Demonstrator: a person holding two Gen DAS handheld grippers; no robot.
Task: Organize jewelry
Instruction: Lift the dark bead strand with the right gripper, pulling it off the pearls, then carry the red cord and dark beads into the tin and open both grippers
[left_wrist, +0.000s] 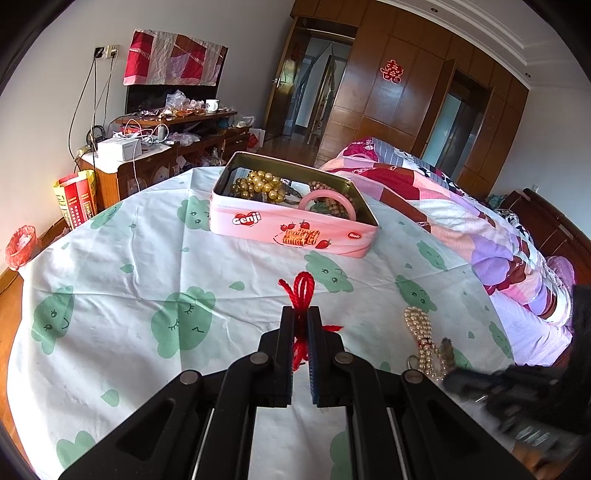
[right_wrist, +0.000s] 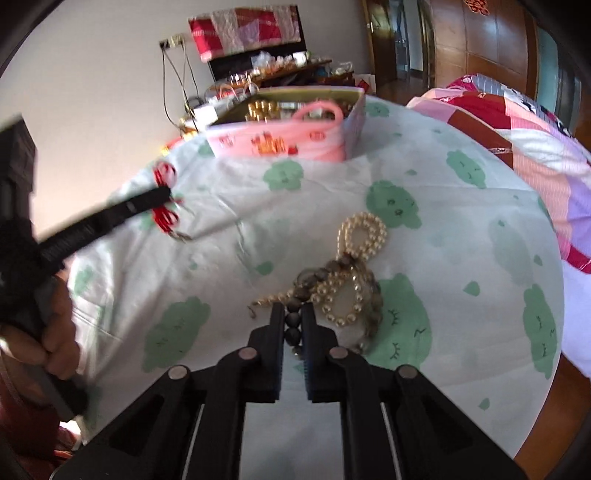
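My left gripper (left_wrist: 301, 314) is shut on a red cord ornament (left_wrist: 303, 288), whose loop sticks out past the fingertips above the sheet. The pink Genji tin (left_wrist: 288, 229) stands open beyond it, holding gold beads (left_wrist: 258, 182), a pink bangle (left_wrist: 328, 199) and other pieces. In the right wrist view my right gripper (right_wrist: 293, 312) is shut on a dark bead bracelet (right_wrist: 293, 335), which lies tangled with a pearl string (right_wrist: 364, 229) on the sheet. The left gripper (right_wrist: 162, 194) with the red cord (right_wrist: 164, 173) shows at the left, held by a hand (right_wrist: 55, 332).
Everything lies on a bed with a white sheet (left_wrist: 147, 258) printed with green shapes. A patchwork quilt (left_wrist: 461, 221) is heaped along the right side. A cluttered wooden cabinet (left_wrist: 166, 147) stands beyond the bed's far left, and a red-lined bin (left_wrist: 20, 245) sits on the floor.
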